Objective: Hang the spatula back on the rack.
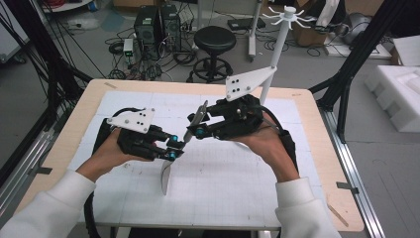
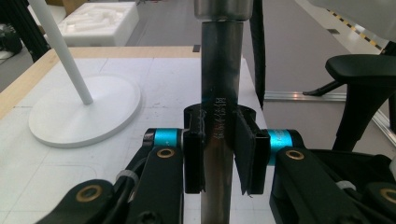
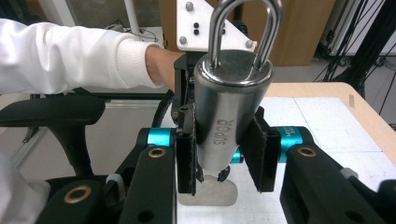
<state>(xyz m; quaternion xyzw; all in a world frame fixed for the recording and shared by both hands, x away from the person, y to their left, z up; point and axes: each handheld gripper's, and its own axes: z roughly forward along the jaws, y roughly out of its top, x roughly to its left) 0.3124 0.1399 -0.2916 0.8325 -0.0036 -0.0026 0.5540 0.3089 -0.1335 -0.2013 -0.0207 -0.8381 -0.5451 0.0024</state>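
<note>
Steel spatula [image 1: 184,136] up off the worktop [image 1: 237,188], between both hands. Left gripper [image 1: 171,148] fingers clamped tight on the flat shaft; right gripper [image 1: 195,130] fingers closed round the thick handle. Best kept level, right grip firm before easing the left.

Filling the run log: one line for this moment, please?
left gripper: shut on spatula shaft | right gripper: closing on handle | rack: untouched

White sleeves [image 1: 47,208], black teal-jointed tools [image 1: 174,147]
</note>
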